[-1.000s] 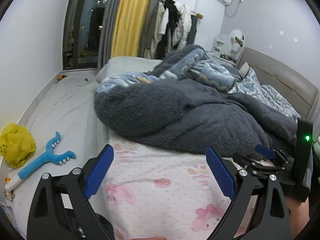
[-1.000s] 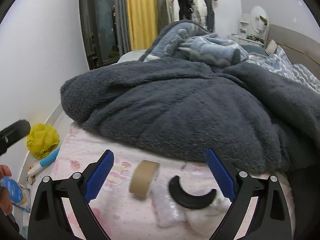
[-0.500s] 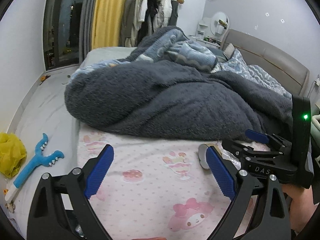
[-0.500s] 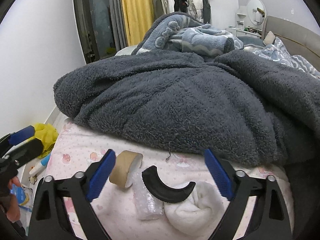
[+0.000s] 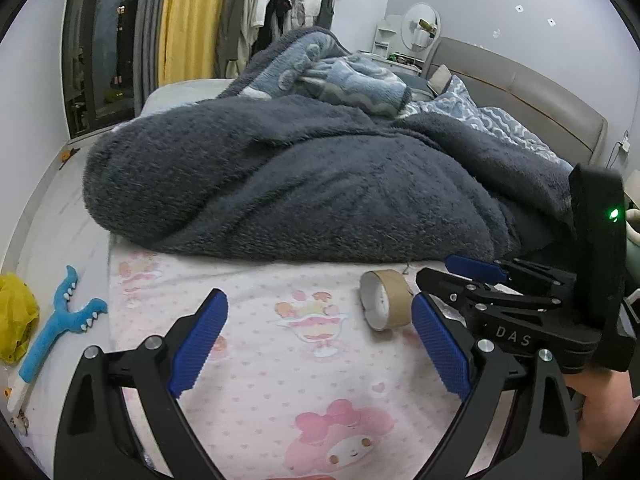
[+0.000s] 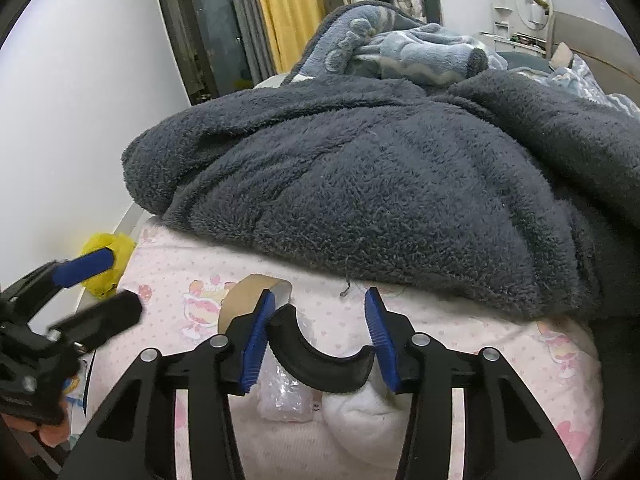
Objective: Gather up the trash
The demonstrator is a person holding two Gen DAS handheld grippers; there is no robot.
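A big grey blanket [image 6: 380, 184] is heaped across the bed, leaving only a strip of pink cartoon sheet [image 5: 280, 380] bare at the near edge, and the trash lies on that strip. The left gripper [image 5: 320, 344] hangs over the sheet with its jaws wide and nothing between them, probably waiting its turn. A yellow bag [image 5: 16, 320] sits on the floor beside the bed, likely where the trash goes. The right gripper [image 6: 320, 340] points down at the litter, its jaws closing around a black curved piece [image 6: 320, 364] that sits on a white wad [image 6: 360, 412]; whether the pads press it yet is hard to tell. Just beside it stand a cardboard tape roll [image 5: 386, 300] and a clear plastic scrap [image 6: 286, 396].
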